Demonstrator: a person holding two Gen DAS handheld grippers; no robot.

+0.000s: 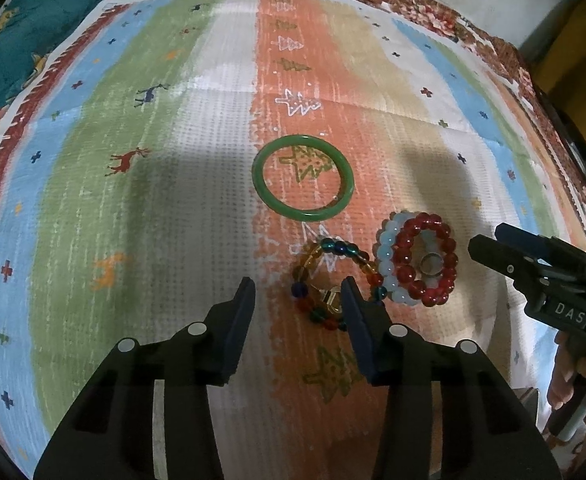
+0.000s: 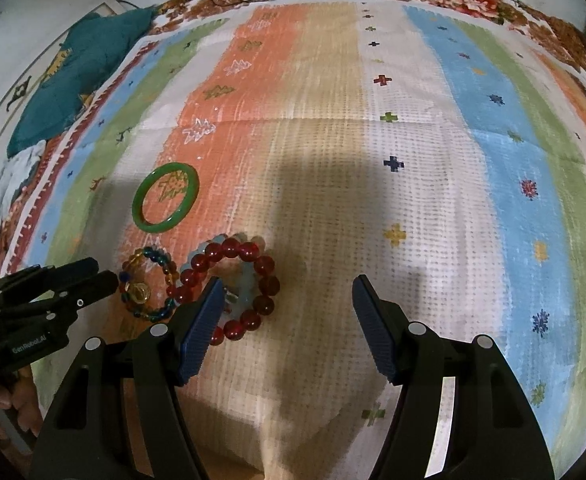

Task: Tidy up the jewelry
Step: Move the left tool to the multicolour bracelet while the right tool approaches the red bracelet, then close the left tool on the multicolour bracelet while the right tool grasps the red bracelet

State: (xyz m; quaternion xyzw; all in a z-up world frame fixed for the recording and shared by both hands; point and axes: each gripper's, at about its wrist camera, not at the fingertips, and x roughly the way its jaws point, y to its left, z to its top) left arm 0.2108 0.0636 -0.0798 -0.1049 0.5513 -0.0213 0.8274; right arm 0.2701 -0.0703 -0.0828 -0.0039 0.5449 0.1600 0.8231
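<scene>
The left gripper (image 1: 297, 288) stood partly open and empty, the multicoloured bead bracelet (image 1: 335, 280) just ahead at its right finger, the right gripper (image 2: 287, 284) wide and empty beside the red bead bracelet (image 2: 229, 288); light, floppy, roll-prone strands probably suited pinching across one bead run

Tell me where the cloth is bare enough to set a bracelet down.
Free: the wide white and blue stripes right of the red bead bracelet, and the green stripe left of the green bangle. Crowded: the orange stripe, where the bangle, the multicolour bead bracelet and the red one cluster.
</scene>
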